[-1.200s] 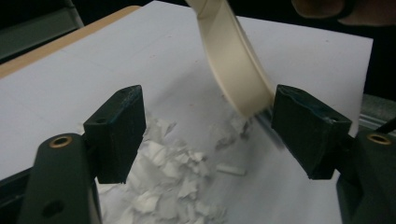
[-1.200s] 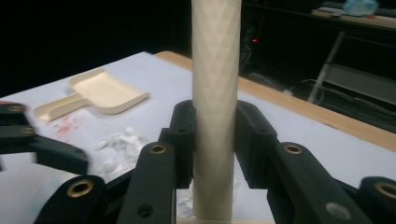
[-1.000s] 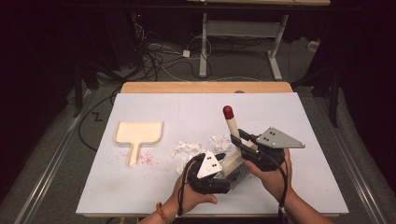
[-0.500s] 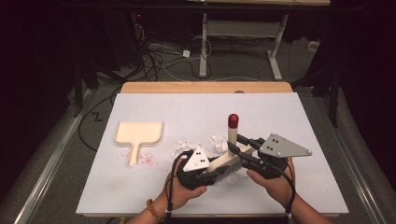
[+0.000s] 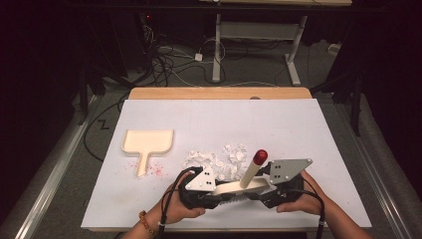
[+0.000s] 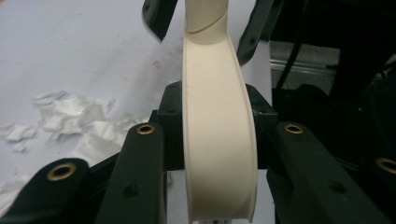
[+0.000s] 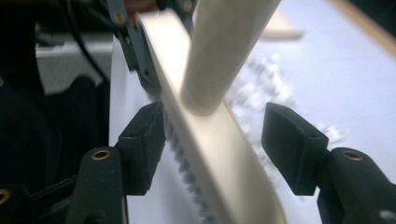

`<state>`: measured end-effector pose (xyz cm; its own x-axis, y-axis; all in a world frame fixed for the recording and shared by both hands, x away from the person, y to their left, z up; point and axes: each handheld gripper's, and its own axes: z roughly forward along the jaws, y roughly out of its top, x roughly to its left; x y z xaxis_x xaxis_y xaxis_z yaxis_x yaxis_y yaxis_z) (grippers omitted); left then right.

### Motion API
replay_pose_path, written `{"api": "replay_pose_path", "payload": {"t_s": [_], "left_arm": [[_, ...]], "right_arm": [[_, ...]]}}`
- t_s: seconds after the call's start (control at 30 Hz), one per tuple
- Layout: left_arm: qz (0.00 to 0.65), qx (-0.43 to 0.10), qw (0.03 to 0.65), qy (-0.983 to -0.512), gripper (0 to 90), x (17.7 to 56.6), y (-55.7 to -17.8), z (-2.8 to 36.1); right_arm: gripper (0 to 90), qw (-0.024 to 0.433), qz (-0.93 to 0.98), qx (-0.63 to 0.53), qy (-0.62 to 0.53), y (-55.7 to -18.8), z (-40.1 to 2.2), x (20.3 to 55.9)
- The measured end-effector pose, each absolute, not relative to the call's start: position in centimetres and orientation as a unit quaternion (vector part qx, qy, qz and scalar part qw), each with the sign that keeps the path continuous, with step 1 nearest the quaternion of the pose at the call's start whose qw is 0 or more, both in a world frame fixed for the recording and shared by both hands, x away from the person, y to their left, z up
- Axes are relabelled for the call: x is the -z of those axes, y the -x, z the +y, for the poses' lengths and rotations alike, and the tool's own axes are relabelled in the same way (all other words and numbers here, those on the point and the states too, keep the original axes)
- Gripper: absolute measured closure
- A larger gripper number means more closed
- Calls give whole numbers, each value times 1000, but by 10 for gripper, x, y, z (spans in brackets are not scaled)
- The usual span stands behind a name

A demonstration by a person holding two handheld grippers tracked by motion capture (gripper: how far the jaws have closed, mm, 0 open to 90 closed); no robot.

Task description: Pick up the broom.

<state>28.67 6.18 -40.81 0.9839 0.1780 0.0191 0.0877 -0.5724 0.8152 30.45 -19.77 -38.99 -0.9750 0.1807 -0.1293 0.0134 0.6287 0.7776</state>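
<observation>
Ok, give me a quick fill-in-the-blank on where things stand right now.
1. The left claw is ____ on the brush.
2. The brush's handle ends in a ____ tip.
3. In the high view, the dustpan lies to the ____ of the paper scraps.
Missing words: shut; red; left.

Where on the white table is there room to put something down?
The white table is bare along its far half up to the wooden edge, and on the right beyond the right gripper. It is crowded in the near middle: cream dustpan, torn white paper scraps, cream brush with red-tipped handle, left gripper.
</observation>
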Motion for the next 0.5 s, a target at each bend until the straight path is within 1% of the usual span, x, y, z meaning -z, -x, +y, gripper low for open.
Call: {"api": "replay_pose_path", "payload": {"t_s": [0.07, 0.13, 0.17, 0.23, 0.3, 0.33, 0.4, 0.43, 0.47, 0.5], "left_arm": [[60, -40, 457, -886, 650, 409, -285, 60], [50, -26, 459, -887, 650, 410, -286, 60], [50, -22, 459, -887, 649, 410, -286, 60], [63, -11, 474, -878, 633, 410, -289, 63], [72, -3, 487, -870, 597, 410, -292, 66], [78, -12, 492, -867, 573, 409, -292, 68], [103, -39, 493, -863, 473, 406, -293, 73], [110, -54, 494, -861, 442, 404, -293, 77], [129, -88, 488, -859, 384, 403, -291, 81], [146, -122, 478, -857, 275, 401, -289, 84]], "right_arm": [[465, 69, 907, -414, -34, -305, -193, 396], [534, 56, 915, -400, -15, -304, -189, 402], [558, 47, 915, -402, -12, -304, -188, 404], [642, 26, 914, -406, -8, -306, -189, 405], [665, 23, 910, -413, -14, -306, -188, 405], [675, 24, 909, -415, -11, -305, -187, 404], [677, 49, 910, -412, -21, -303, -186, 402], [677, 54, 909, -412, -30, -303, -186, 401], [677, 58, 907, -415, -34, -303, -187, 400], [677, 71, 906, -416, -39, -304, -188, 399]]}}
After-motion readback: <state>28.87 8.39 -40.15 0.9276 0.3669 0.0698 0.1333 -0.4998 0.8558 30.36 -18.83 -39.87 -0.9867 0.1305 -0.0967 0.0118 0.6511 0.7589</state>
